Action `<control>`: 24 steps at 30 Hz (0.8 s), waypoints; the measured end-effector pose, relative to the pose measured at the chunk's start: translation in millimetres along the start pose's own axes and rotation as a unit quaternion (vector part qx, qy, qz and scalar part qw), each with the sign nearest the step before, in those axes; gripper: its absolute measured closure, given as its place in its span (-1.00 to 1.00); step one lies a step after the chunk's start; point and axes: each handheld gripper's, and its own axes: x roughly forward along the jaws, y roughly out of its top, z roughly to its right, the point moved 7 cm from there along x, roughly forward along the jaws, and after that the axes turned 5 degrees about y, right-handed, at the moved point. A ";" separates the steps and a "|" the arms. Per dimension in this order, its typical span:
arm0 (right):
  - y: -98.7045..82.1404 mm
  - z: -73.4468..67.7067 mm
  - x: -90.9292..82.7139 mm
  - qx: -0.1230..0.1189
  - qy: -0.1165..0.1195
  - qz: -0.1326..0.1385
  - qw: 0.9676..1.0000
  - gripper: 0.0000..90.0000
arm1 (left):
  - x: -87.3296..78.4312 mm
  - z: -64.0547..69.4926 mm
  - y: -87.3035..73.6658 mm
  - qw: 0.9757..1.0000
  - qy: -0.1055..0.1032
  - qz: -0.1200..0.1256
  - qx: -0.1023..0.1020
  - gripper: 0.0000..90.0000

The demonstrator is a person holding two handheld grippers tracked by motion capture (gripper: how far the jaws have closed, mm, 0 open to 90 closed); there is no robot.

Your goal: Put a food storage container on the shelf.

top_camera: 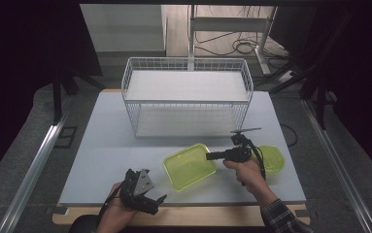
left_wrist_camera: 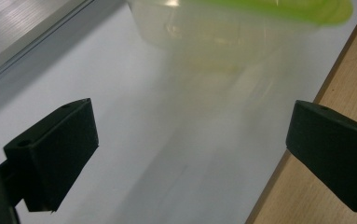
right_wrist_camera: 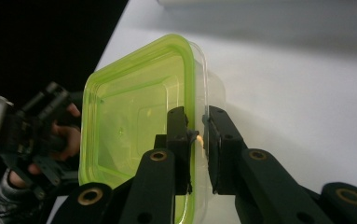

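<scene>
One clear container (top_camera: 189,166) with a lime-green rim sits on the pale grey surface (top_camera: 106,145), just in front of the wire basket, and the right tongs (top_camera: 211,156) are clamped on its right-hand wall. In the right gripper view it's plain: one pad inside the tub, one outside, rim and wall (right_wrist_camera: 199,93) pinched between them. The container (right_wrist_camera: 139,126) is rectangular with rounded corners, see-through walls, a green tint across its inside and nothing in it. In the left gripper view it shows as a blurred yellow-green shape (left_wrist_camera: 241,28) at the top of the picture.

One green lid (top_camera: 273,159), same colour and same rounded shape, lies flat just right of the right hand, partly behind it.

Left tongs (top_camera: 149,204) hover at the near edge of the surface, jaws wide apart, nothing between them, well short of the container.

One white wire basket (top_camera: 187,97) stands upright at the middle back of the surface, with two flat white levels inside.

A strip of bare wood (left_wrist_camera: 344,88) edges the surface on the near side. Around it: grey floor, a metal rail (top_camera: 38,165) on the left, dark curtains on both sides, and cables (top_camera: 242,46) on the floor beyond the basket beside a white frame.
</scene>
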 end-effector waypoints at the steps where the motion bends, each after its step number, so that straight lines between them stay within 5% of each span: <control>1: 2.9 -2.0 -3.2 0.000 0.002 0.007 1.000 0.77 | -0.1 -0.1 0.1 1.000 0.000 0.001 -0.001 -0.95; 12: 34.7 -27.8 -31.3 -0.010 0.017 0.063 0.998 0.77 | 0.0 0.2 -0.1 1.000 0.000 -0.001 0.002 -0.96; 24: 67.3 -58.7 -51.3 -0.040 0.009 0.093 0.995 0.77 | 0.0 0.7 -0.3 1.000 -0.001 -0.002 0.004 -0.95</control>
